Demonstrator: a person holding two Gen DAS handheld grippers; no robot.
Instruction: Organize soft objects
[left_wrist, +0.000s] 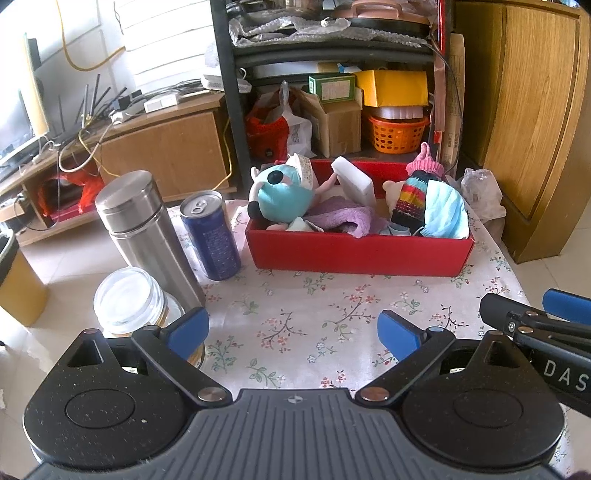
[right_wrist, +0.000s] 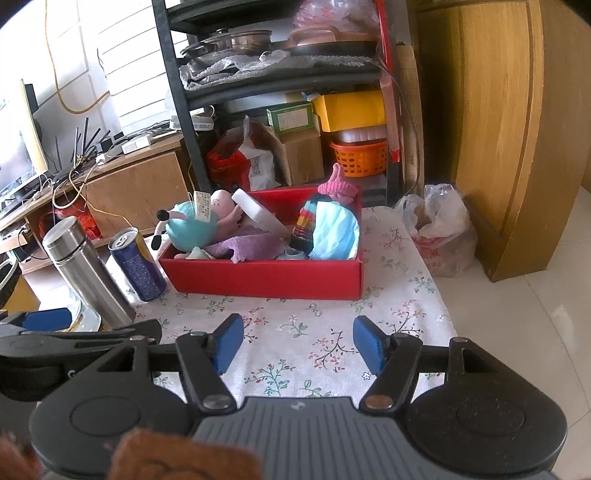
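Note:
A red box (left_wrist: 354, 254) (right_wrist: 258, 280) sits on the floral tablecloth and holds soft things: a teal plush toy (left_wrist: 284, 195) (right_wrist: 192, 225), a purple cloth (left_wrist: 343, 218) (right_wrist: 247, 245), a white sponge (left_wrist: 352, 181) (right_wrist: 260, 214), a striped knit doll with a pink hat (left_wrist: 413, 195) (right_wrist: 314, 218) and a light blue face mask (left_wrist: 445, 210) (right_wrist: 336, 232). My left gripper (left_wrist: 293, 328) is open and empty, above the cloth in front of the box. My right gripper (right_wrist: 299, 343) is open and empty, beside it; its fingers (left_wrist: 565, 306) show at the right of the left wrist view.
A steel flask (left_wrist: 144, 229) (right_wrist: 85, 269), a blue can (left_wrist: 210, 236) (right_wrist: 136, 262) and a glass jar (left_wrist: 129, 299) stand left of the box. A black shelf (left_wrist: 229, 110) with boxes and an orange basket (left_wrist: 397, 133) is behind. A wooden cabinet (right_wrist: 509, 147) and plastic bag (right_wrist: 439, 229) are right.

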